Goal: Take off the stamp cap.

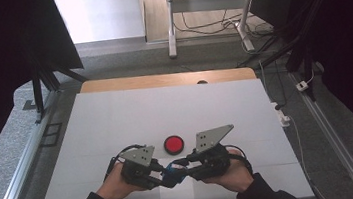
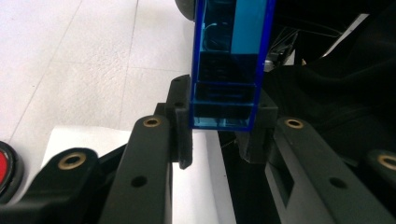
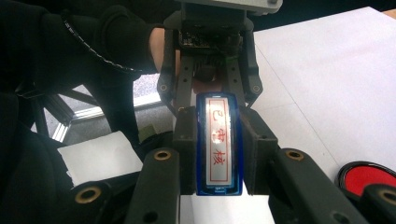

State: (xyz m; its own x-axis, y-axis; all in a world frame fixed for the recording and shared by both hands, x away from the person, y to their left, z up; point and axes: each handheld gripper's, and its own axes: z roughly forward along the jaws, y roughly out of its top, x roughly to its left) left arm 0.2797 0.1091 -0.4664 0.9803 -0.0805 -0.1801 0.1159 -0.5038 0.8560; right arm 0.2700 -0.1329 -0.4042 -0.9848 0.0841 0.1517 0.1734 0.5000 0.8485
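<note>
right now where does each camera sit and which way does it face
High view: above the person's side, facing forward and down on the white table; forearms, hands, both tongs show.
Left gripper view: on the left tongs, looking along the jaws clamped on the translucent blue plastic stamp.
Right gripper view: on the right tongs, facing the left tongs beyond the stamp's red-lettered label.
All share the stamp and the round red ink pad.

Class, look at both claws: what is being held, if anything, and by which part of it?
Both claws grip one blue stamp between them: the left claw clamps one end across its narrow sides, the right claw the other end, its red-lettered face showing.
</note>
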